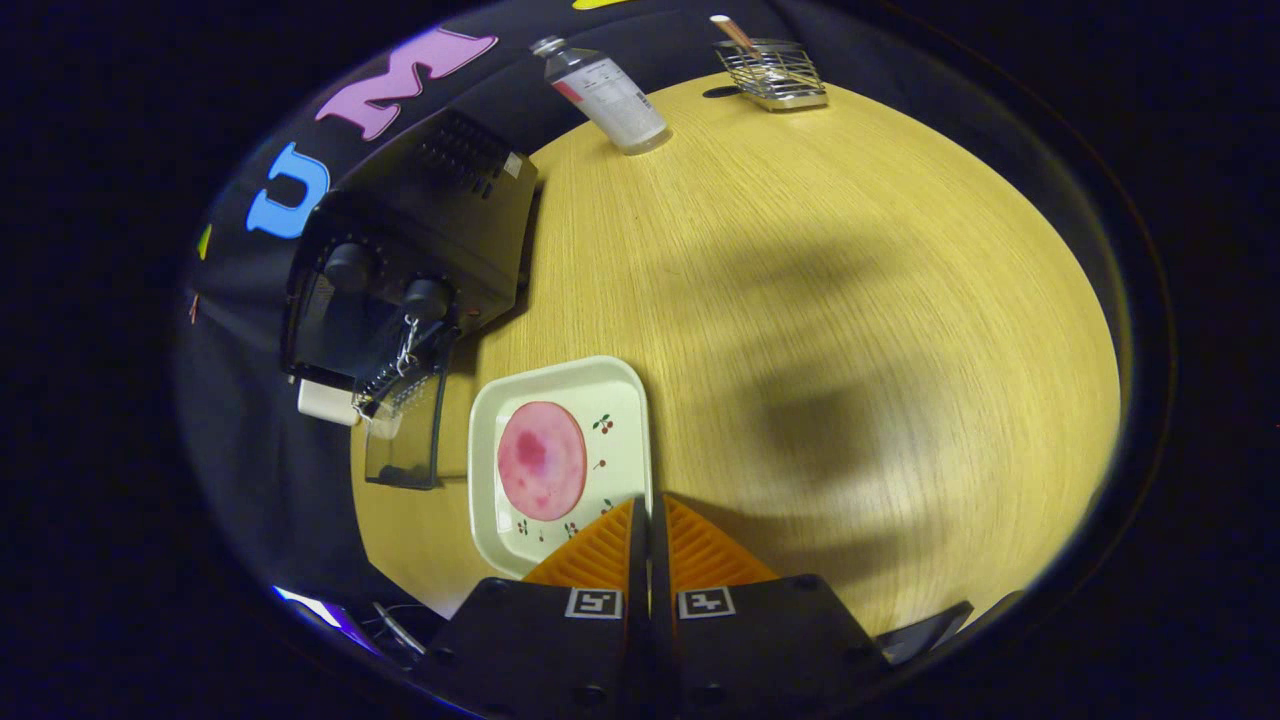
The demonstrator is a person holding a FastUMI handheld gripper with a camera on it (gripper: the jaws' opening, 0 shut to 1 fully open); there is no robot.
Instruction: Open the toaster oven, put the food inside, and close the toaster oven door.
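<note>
Over a round wooden table [800, 300], the gripper [648, 510] hangs with its orange fingers [600, 550] pressed together, holding nothing, their tips at the right rim of a cream tray [560, 385]. A pink slice of food [541, 460] lies on the tray, at about 10 o'clock from the fingertips. The black oven [420, 250] sits farther off at 11 o'clock, its glass door [405, 430] dropped open toward the tray. Beyond, near 12 o'clock, stand a bottle [605, 95] and a wire basket [775, 72].

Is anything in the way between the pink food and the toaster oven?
Nothing visible. The ham slice lies on its tray beside the toaster oven, whose door already hangs open. The gripper jaws are shut, above the tray's edge.
</note>
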